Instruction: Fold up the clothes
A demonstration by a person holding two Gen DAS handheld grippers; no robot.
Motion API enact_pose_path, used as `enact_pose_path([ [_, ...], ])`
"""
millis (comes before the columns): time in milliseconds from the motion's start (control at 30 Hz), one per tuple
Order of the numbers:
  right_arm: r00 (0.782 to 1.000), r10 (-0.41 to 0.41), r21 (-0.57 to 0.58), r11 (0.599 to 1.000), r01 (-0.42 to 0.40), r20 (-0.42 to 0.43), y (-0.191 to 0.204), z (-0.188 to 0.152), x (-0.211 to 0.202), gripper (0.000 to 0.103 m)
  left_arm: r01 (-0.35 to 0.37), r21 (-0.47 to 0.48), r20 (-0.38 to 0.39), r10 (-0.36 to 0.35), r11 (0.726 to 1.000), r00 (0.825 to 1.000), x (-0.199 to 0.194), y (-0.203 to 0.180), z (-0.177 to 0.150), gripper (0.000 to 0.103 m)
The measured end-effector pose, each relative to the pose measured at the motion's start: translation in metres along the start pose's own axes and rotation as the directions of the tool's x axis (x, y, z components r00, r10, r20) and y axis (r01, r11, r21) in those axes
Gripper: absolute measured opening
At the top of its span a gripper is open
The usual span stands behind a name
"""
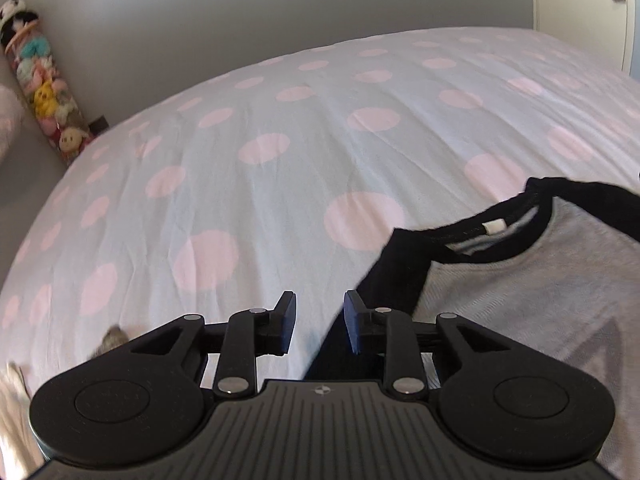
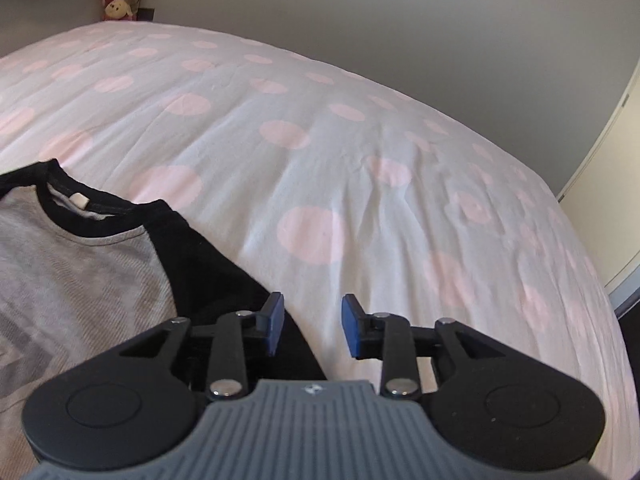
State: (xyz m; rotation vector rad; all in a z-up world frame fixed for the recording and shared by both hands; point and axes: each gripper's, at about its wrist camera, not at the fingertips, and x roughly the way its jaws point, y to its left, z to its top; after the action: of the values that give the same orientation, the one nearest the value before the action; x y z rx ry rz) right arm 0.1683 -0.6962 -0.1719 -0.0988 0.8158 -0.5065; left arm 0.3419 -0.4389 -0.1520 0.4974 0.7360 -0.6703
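From the left wrist, the black-framed left gripper (image 1: 320, 322) with blue rubber pads stands part open over the bed, nothing between its fingers. The white cotton bedspread with large pale pink dots (image 1: 256, 184) is softly creased. At lower right lies the grey knit shirt with black sleeves and black ribbed collar (image 1: 520, 288), flat on the bedspread, a small white tag inside its neck; its black sleeve edge runs under the right-hand pad. A tall clear tube stuffed with plush toys (image 1: 44, 92) leans against the grey wall.

From the right wrist, the right gripper (image 2: 312, 326) is likewise part open and holds nothing. The shirt (image 2: 80, 264) lies at lower left, its black sleeve passing beneath the left-hand pad. A cream door (image 2: 612, 184) stands at right.
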Motion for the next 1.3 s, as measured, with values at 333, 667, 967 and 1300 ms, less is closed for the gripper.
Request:
enact_pose_path([
  [333, 0.995, 0.09, 0.057, 0.995, -0.087, -0.048, 0.009, -0.065, -0.092, 0.036, 0.11, -0.074, -0.059, -0.114, 0.991, 0.992, -0.096, -0.017, -0.065, 0.025],
  [667, 0.979, 0.17, 0.159, 0.976, -0.152, -0.109, 0.027, -0.141, -0.181, 0.041, 0.232, -0.13, -0.108, -0.247, 0.964, 0.963, -0.177, -0.057, -0.139, 0.025],
  [967, 0.973, 0.195, 0.27, 0.95, -0.156, -0.125, 0.038, -0.199, -0.247, 0.05, 0.307, -0.188, -0.103, -0.33, 0.933, 0.938, -0.223, -0.096, -0.179, 0.034],
  [1300, 0.978, 0.202, 0.391, 0.906, -0.163, -0.059, 0.033, -0.236, -0.284, 0.051, 0.333, -0.291, -0.129, -0.382, 0.897, 0.915, -0.227, -0.14, -0.2, 0.04],
])
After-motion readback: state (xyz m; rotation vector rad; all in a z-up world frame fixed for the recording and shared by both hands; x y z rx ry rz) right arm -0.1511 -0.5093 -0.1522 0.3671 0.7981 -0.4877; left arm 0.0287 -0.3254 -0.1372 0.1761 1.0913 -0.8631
